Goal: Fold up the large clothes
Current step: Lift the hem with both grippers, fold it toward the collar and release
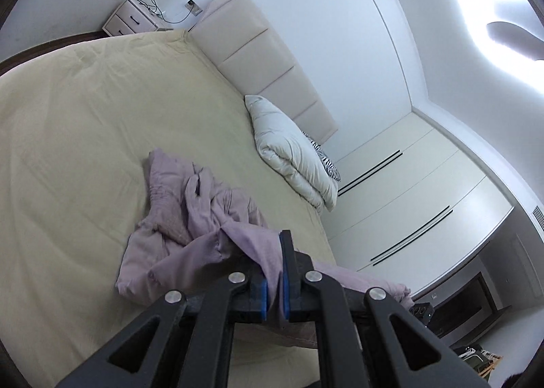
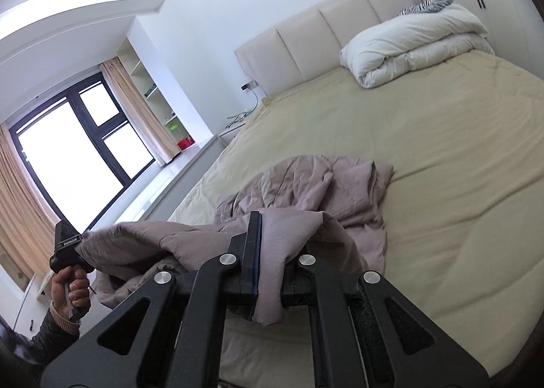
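Bedroom, beige-sheeted bed (image 2: 425, 156) | crumpled mauve quilted garment (image 2: 306, 190) near foot edge | left tongs (image 1: 276, 272), right tongs (image 2: 270, 245) clamped on fabric | folding barely begun

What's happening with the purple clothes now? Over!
Both hand-held grippers, left and right, shut on mauve garment. Garment crumpled, partly lifted off bed. Nothing blocking.

Two wrist cameras look forward and slightly downward from just behind their tools, close over the near edge of a bed (image 1: 85, 122). The left view faces the headboard (image 1: 258, 58) and wardrobe (image 1: 418, 190); the right faces the headboard and window (image 2: 71, 150). Both share the bed, folded duvet (image 2: 414, 44) and mauve garment (image 2: 306, 190).
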The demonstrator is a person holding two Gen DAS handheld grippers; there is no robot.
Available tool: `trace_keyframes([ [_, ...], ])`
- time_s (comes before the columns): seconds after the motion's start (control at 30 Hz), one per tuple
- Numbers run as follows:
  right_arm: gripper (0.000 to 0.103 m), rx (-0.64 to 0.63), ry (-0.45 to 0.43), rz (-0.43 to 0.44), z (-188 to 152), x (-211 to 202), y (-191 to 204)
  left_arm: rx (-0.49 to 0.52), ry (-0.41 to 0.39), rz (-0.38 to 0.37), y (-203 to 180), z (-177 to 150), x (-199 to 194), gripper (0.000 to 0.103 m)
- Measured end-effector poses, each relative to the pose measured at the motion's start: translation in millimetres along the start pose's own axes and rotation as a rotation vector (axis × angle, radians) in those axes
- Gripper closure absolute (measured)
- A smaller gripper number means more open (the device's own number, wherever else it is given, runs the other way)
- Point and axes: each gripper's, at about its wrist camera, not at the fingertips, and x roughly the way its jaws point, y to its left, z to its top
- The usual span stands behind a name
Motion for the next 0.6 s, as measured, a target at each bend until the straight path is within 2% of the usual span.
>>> trace_keyframes([
  [0.1, 0.097, -0.039, -0.049, -0.067, 36, 31, -1, 0.012, -0.041, 0.029, 3, 29, 33, 0.096],
  [0.27, 0.097, -0.194, -0.086, -0.281, 80, 102, 1, 0.070, -0.079, 0.108, 6, 69, 87, 0.096],
  [0.33, 0.097, -0.214, -0.077, -0.333, 94, 134, -4, 0.081, -0.081, 0.135, 8, 82, 113, 0.096],
  [0.5, 0.098, -0.191, -0.043, -0.403, 125, 212, -34, 0.210, -0.092, 0.260, 16, 105, 176, 0.096],
  [0.6, 0.098, -0.200, -0.021, -0.447, 135, 262, -50, 0.217, -0.063, 0.323, 37, 115, 214, 0.096],
])
